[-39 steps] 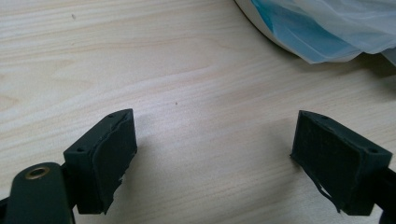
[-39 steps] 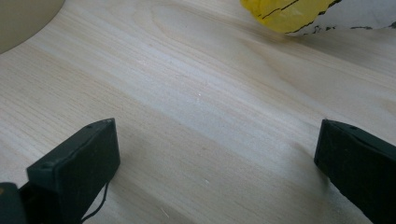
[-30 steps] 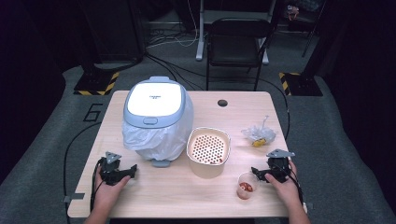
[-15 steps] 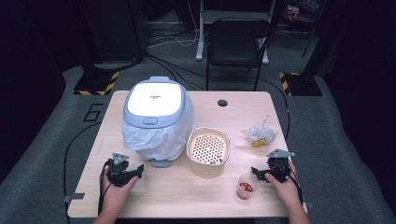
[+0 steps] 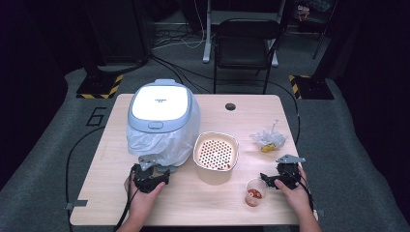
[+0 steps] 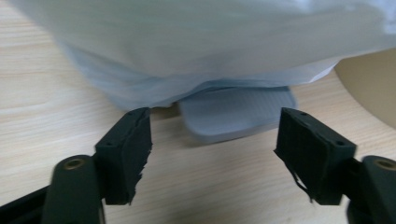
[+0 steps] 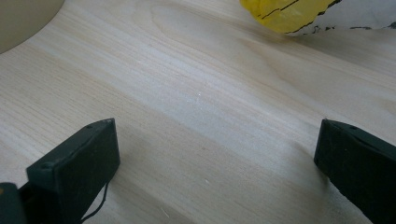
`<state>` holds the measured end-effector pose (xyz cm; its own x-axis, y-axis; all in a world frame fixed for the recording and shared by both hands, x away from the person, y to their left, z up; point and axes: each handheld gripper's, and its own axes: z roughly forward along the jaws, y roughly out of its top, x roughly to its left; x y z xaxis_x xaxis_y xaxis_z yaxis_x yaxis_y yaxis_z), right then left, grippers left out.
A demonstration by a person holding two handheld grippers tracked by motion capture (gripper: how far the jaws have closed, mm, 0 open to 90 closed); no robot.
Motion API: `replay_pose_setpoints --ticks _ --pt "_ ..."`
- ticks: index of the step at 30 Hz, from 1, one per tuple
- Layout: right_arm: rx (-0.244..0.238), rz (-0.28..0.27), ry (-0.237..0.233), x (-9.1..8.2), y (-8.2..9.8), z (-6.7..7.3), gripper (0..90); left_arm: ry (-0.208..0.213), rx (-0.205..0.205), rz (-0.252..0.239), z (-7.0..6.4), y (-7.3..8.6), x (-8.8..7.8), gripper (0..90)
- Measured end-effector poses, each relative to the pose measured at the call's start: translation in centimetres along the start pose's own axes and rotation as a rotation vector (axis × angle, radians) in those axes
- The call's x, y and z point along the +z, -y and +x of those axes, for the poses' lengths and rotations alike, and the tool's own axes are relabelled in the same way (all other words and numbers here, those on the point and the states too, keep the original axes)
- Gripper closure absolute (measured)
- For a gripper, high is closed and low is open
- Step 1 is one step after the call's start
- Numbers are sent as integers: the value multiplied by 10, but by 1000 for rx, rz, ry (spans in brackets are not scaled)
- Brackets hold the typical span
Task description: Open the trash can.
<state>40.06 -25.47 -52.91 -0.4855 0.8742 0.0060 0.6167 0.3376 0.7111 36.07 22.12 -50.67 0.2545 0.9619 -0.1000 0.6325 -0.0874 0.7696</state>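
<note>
A white-lidded grey-blue cooker (image 5: 162,108) stands at the table's left, wrapped in a thin plastic bag (image 6: 210,42). My left gripper (image 5: 155,175) sits just in front of it, low over the table. In the left gripper view its jaws (image 6: 212,126) stand apart and have just been opening. The cooker's grey ribbed tab (image 6: 236,112) lies just past the tips, untouched. My right gripper (image 5: 267,179) rests open near the front right, with only bare wood between its jaws (image 7: 217,126).
A beige perforated pot (image 5: 216,154) stands mid-table, right of the cooker. A small clear cup (image 5: 254,193) with red bits is beside the right gripper. A crumpled wrapper with yellow inside (image 5: 267,139) lies behind it. A chair (image 5: 244,46) stands beyond the table.
The left hand has carried its gripper rightward along the front of the table to the cooker's front. The right hand has stayed put.
</note>
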Motion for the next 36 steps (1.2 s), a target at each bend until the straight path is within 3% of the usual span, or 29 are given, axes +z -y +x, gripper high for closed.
replay_pose_setpoints --ticks 4,11,13,17,22,23,24,25,26,27,29,30,31,32,33,36 --pt "0 0 0 0 0 0 0 3 -27 2 -10 1 8 236" --pt "1 0 0 0 0 0 0 -30 -20 -10 -16 2 21 214" --pt "1 0 0 0 0 0 0 -43 -20 6 -16 2 22 211" --pt "0 0 0 0 0 0 0 -38 -4 12 -14 1 21 209" --pt "0 0 0 0 0 0 0 -39 -21 0 -11 0 22 212" --pt "1 0 0 0 0 0 0 -40 6 21 -8 0 20 213" --pt "1 0 0 0 0 0 0 -42 -23 4 -9 0 21 214" --pt "0 0 0 0 0 0 0 -44 -25 7 -8 0 20 215" --pt "0 0 -1 0 0 0 0 -42 1 23 -5 -1 19 217" --pt "0 0 0 0 0 0 0 -41 -9 -6 -4 -1 20 218" --pt "0 0 -1 0 0 0 0 -40 9 10 0 -1 18 220" --pt "0 0 -1 0 0 0 0 -41 -9 4 1 -1 18 222" --pt "0 0 -1 0 0 0 0 -41 13 30 4 -2 17 223" --pt "0 0 0 0 0 0 0 -39 -25 3 3 -1 18 224" --pt "1 0 -1 0 0 0 0 -44 4 28 7 -2 15 226" --pt "0 0 0 0 0 0 0 -39 -20 2 10 -3 13 231"
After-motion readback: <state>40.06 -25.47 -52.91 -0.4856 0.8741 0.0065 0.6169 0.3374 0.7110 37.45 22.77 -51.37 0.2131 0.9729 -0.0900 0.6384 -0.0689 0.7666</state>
